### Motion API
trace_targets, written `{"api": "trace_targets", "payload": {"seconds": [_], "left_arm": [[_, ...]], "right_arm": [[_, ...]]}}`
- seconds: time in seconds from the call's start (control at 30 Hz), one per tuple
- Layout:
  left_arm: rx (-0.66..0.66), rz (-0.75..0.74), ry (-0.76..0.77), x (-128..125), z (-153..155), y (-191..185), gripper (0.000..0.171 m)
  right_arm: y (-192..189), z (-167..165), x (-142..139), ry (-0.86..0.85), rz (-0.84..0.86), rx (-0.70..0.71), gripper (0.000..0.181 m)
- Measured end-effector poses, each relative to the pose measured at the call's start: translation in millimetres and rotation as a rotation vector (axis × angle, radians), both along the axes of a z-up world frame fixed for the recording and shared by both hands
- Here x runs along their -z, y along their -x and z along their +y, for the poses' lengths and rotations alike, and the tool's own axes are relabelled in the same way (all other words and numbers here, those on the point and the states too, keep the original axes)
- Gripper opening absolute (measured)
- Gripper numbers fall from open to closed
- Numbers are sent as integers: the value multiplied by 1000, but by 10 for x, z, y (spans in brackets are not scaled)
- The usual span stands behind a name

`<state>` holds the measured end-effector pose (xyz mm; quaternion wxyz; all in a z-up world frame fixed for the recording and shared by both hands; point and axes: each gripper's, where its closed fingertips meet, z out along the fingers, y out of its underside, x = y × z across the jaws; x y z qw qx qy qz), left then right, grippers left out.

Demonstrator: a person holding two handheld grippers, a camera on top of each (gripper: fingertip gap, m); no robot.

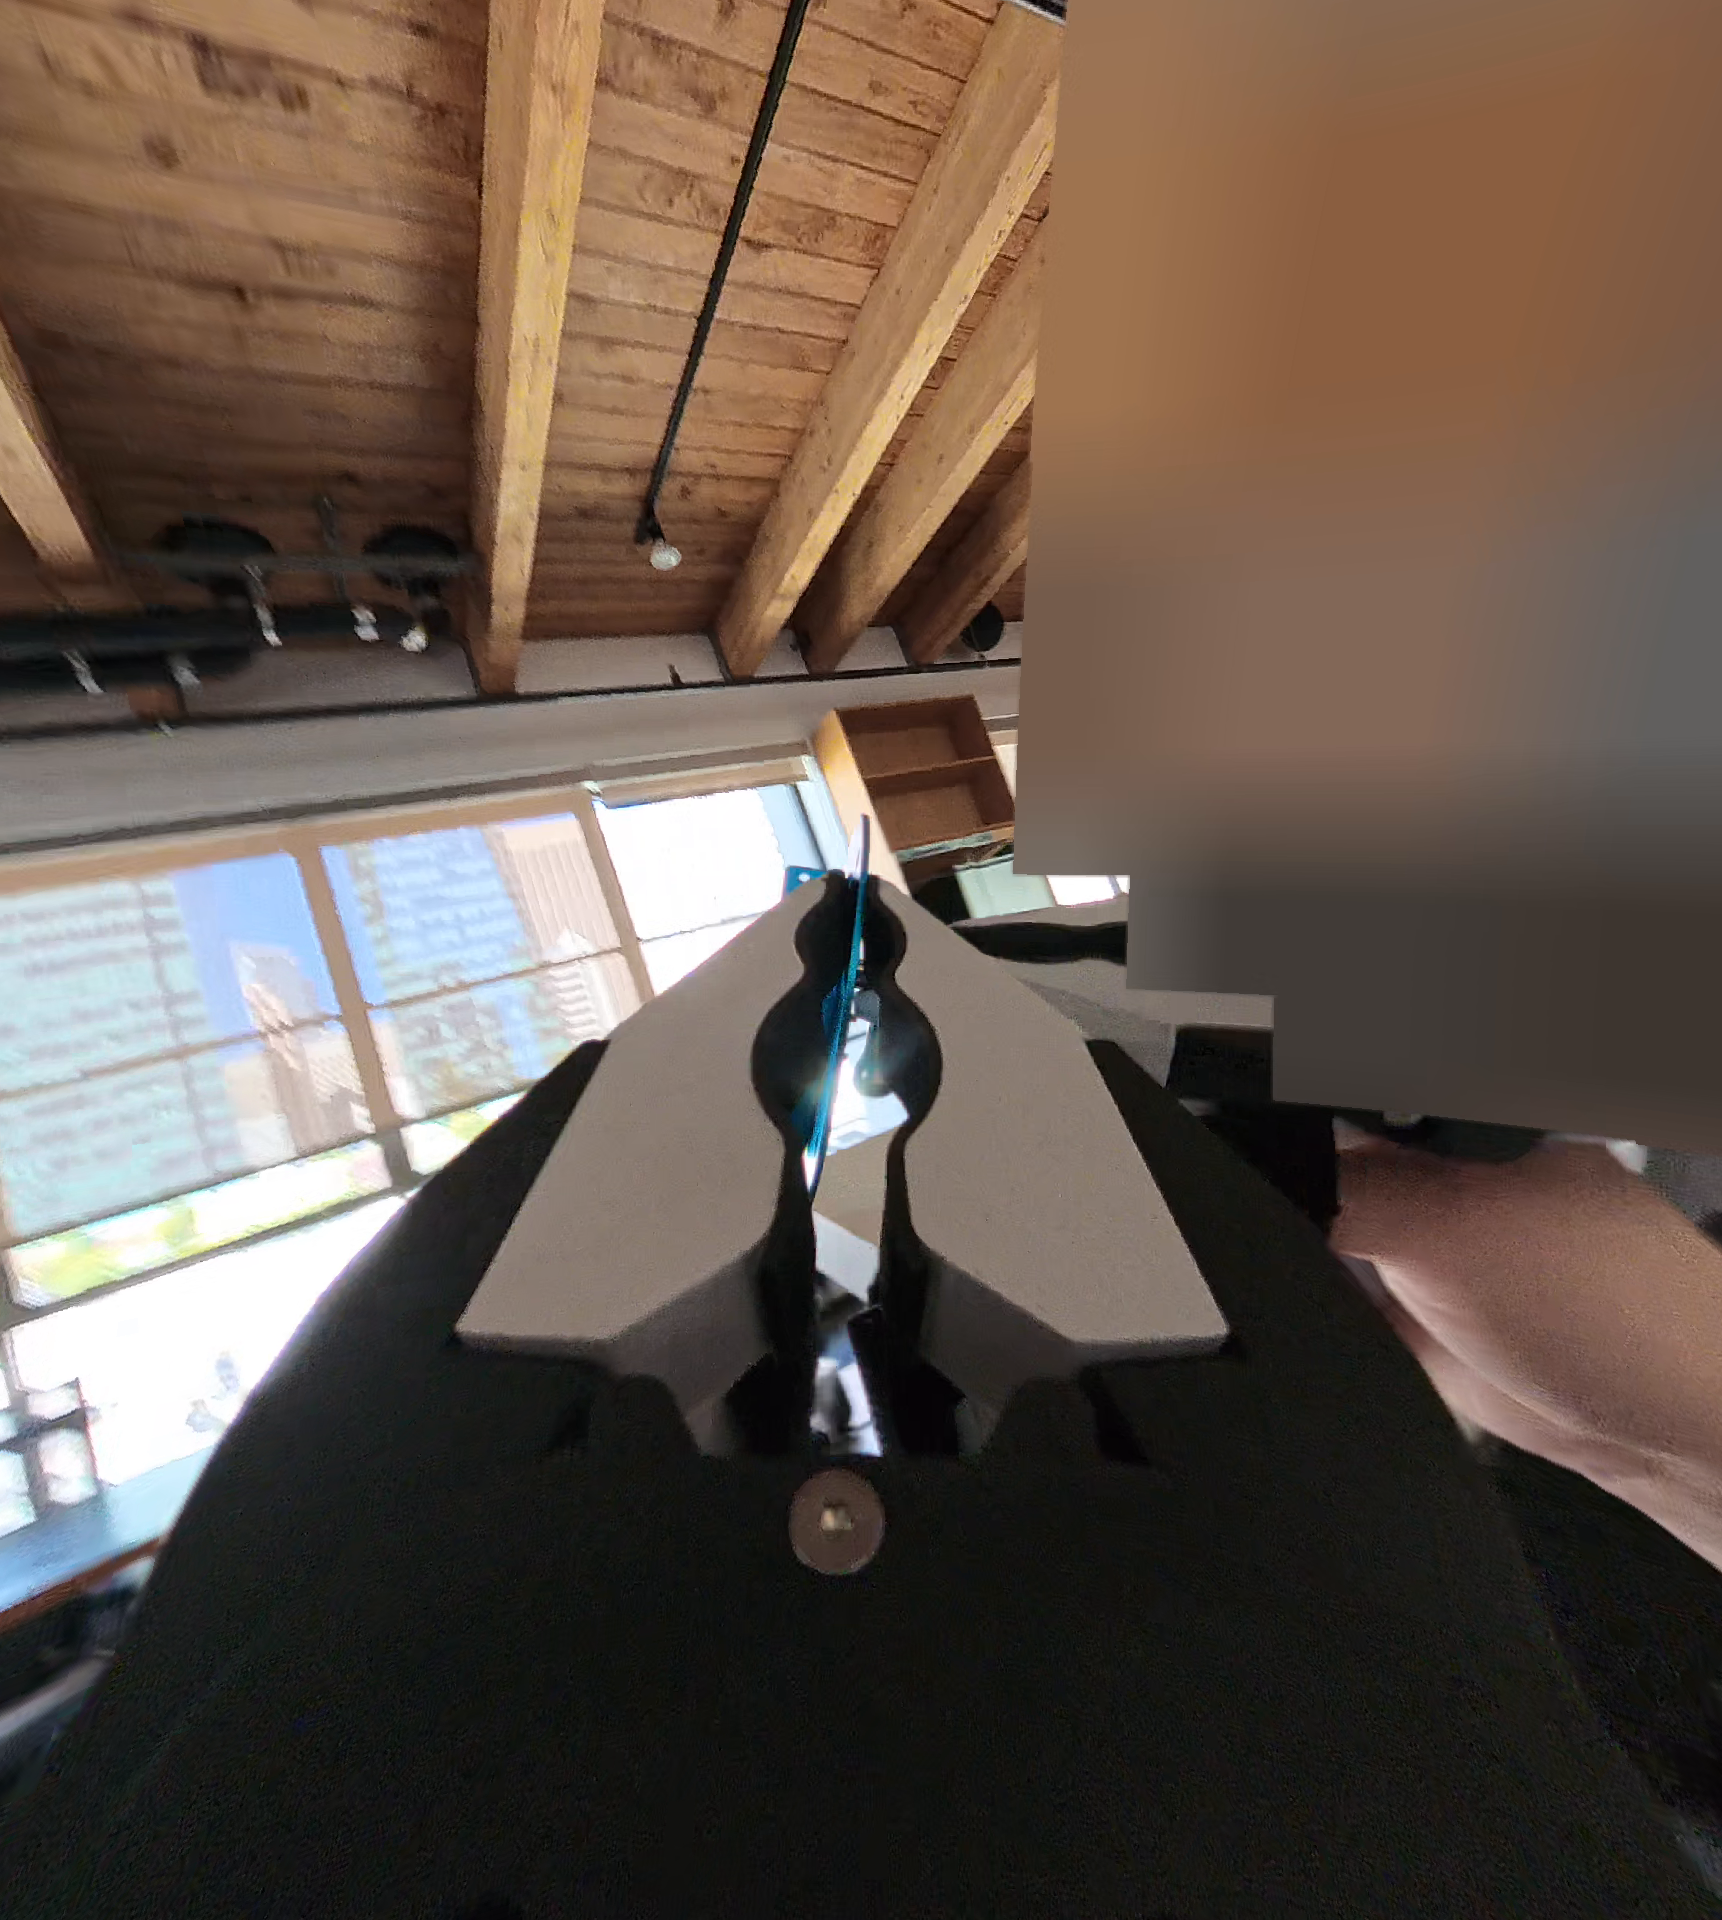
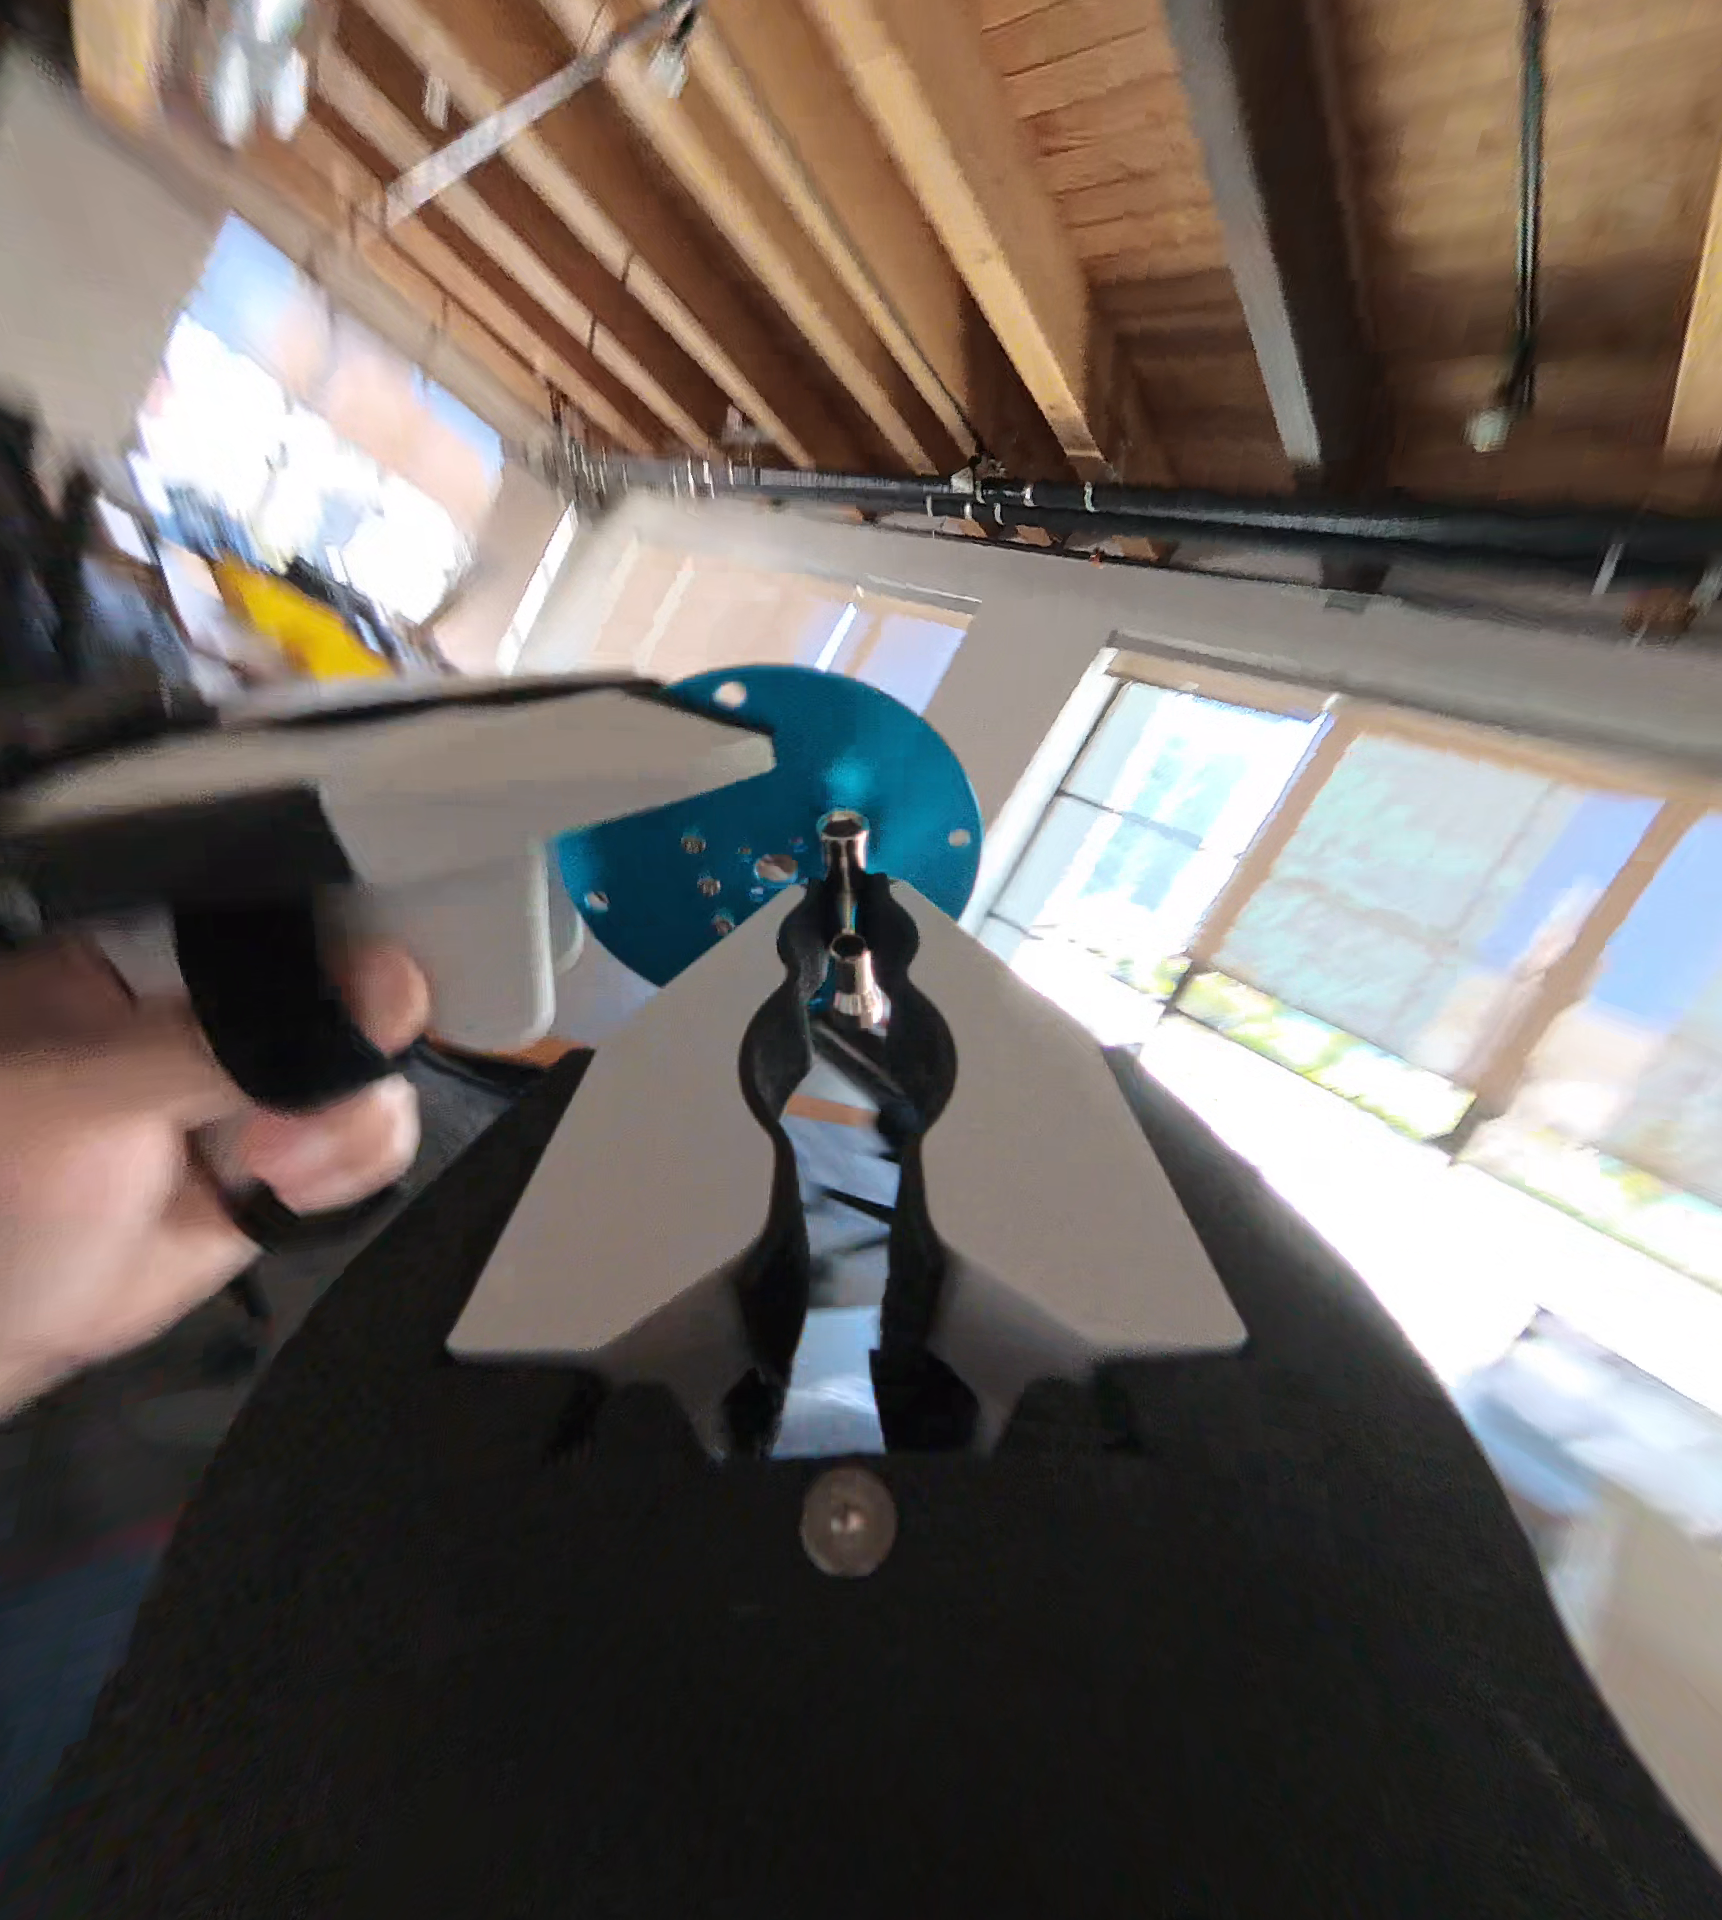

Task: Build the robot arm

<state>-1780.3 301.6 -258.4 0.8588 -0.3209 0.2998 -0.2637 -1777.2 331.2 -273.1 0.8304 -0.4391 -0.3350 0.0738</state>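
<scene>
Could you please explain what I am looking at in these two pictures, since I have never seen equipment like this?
Each picture comes from a camera mounted on a hand-held two-finger gripper, looking forward along its grey fingers. No robot arm is involved; a person carries one gripper in each hand. Both point upward at a wooden beamed ceiling and windows, so no work surface shows. In the left wrist view, the left gripper is shut on a thin blue metal disc, seen edge-on. In the right wrist view, that disc shows its drilled face, with the person's hand on the left gripper's handle. The right gripper is shut on a small silver metal tool whose tip is by the disc.
</scene>
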Motion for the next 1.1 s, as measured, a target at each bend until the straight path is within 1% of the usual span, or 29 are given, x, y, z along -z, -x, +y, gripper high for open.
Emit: {"api": "trace_targets", "payload": {"seconds": [0.07,0.13,0.2,0.27,0.33,0.37,0.4,0.47,0.5,0.57,0.7,0.8,0.87,0.93,1.0,1.03,1.07,1.1], "left_arm": [[-71,30,-76,3,-24,-55,0],[-128,66,-153,18,-32,-106,1],[-153,96,-210,25,-50,-140,1],[-200,118,-289,10,-99,-148,1],[-254,144,-375,3,-167,-152,0],[-276,164,-415,19,-200,-165,0],[-298,182,-446,42,-224,-179,0],[-327,201,-518,92,-312,-193,0],[-333,207,-544,116,-359,-197,0],[-356,226,-589,169,-420,-207,0],[-367,238,-637,219,-528,-200,0],[-363,247,-644,236,-565,-192,0],[-345,244,-637,246,-596,-186,0],[-294,215,-583,224,-618,-148,0],[-155,151,-441,156,-612,-48,0],[-74,103,-366,103,-605,35,0],[-5,57,-293,50,-576,126,0],[54,20,-231,7,-539,209,0]], "right_arm": [[-17,0,-7,137,236,-161,6],[-31,4,-12,275,450,-367,7],[-41,-7,-29,414,631,-627,6],[-29,-62,-56,562,776,-963,6],[-46,-140,-62,685,859,-1292,6],[-59,-178,-53,702,865,-1394,6],[-68,-199,-35,692,859,-1434,6],[-83,-282,4,613,785,-1435,6],[-88,-327,27,544,722,-1386,6],[-107,-370,85,381,584,-1197,6],[-174,-259,234,97,287,-667,6],[-274,-372,175,-194,112,-346,6],[-210,-446,174,-337,-54,-184,6],[-171,-442,142,-465,-187,24,6],[-76,-458,154,-584,-345,179,6],[-74,-429,119,-613,-382,271,7],[-40,-402,111,-617,-424,321,6],[3,-398,99,-617,-444,338,7]]}}
